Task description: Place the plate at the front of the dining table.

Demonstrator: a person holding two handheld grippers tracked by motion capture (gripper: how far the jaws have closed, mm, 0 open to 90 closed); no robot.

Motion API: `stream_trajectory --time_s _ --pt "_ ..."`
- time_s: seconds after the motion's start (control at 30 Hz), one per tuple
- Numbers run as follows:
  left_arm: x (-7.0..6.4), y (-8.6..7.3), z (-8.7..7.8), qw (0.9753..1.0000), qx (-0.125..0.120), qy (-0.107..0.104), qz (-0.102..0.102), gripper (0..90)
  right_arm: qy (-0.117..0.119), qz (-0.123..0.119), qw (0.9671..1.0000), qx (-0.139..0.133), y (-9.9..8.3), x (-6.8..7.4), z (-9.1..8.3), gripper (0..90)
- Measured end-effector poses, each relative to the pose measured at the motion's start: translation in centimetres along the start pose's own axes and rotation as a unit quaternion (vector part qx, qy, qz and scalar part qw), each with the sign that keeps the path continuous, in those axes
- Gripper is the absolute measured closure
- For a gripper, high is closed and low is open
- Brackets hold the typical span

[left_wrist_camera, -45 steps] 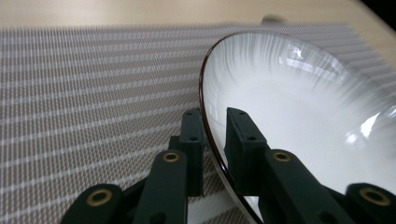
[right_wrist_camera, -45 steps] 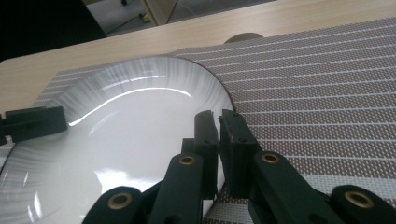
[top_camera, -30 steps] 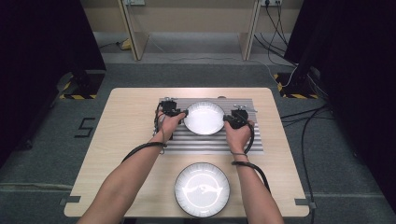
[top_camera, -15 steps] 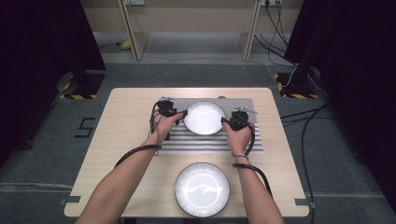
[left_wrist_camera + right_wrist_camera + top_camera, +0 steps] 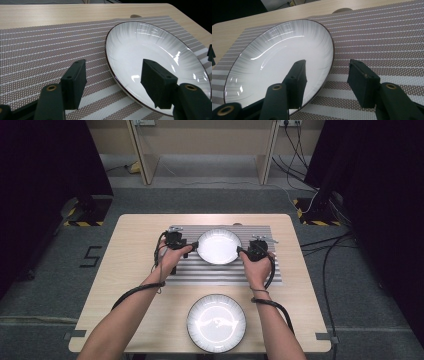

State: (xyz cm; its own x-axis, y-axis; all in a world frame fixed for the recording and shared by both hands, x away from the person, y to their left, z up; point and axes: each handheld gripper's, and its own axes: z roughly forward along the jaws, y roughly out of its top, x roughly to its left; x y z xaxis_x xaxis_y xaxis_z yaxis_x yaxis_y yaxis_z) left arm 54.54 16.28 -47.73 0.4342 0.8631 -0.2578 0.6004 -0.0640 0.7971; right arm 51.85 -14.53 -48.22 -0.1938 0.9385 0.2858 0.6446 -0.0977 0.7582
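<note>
Plate [image 5: 218, 246] rim straddled by spread jaws of left gripper [image 5: 192, 246] and right gripper [image 5: 241, 251], opposite sides, ungrasped.

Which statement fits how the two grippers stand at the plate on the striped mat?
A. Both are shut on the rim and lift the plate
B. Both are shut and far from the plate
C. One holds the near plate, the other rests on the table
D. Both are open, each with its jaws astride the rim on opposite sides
D: the left gripper and the right gripper each show one jaw over the plate and one over the striped mat, with gaps to the rim.
</note>
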Motion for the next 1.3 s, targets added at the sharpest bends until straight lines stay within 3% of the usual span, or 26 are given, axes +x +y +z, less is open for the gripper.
stream_trajectory --time_s 0.07,0.17,0.37,0.7,0.8,0.87,1.03,1.3 --pt "-0.1 -0.1 -0.4 1.0000 0.002 -0.006 0.003 36.2 0.001 0.003 1.0000 0.000 -0.1 -0.2 -0.2 48.2" --pt "-0.1 -0.2 -0.9 0.9998 0.001 -0.019 -0.009 35.9 0.003 0.006 1.0000 0.002 -0.3 -0.4 -0.5 47.9" --pt "-0.2 -0.5 -1.7 0.9998 -0.004 -0.019 0.006 35.9 0.002 0.005 1.0000 0.001 -0.7 -0.8 -1.1 47.7" --pt "-0.4 -1.4 -2.8 0.9995 -0.008 -0.029 0.013 35.8 0.001 -0.010 1.0000 0.002 -1.0 -0.9 -2.2 46.9" --pt "-0.4 -1.6 -3.2 0.9993 -0.007 -0.036 0.011 35.8 0.001 -0.009 0.9999 0.005 -1.2 -1.0 -2.3 46.8" --pt "-0.4 -1.7 -3.5 0.9989 -0.013 -0.044 -0.002 35.9 0.000 -0.012 0.9999 0.005 -1.4 -1.1 -2.4 46.8" --pt "-0.5 -1.8 -4.2 0.9989 -0.016 -0.040 0.017 36.0 0.002 -0.011 0.9999 0.006 -1.9 -1.2 -2.8 46.7" --pt "-0.8 -2.2 -5.1 0.9985 -0.018 -0.044 0.026 35.9 0.004 -0.012 0.9999 0.006 -2.2 -1.5 -3.3 46.5"
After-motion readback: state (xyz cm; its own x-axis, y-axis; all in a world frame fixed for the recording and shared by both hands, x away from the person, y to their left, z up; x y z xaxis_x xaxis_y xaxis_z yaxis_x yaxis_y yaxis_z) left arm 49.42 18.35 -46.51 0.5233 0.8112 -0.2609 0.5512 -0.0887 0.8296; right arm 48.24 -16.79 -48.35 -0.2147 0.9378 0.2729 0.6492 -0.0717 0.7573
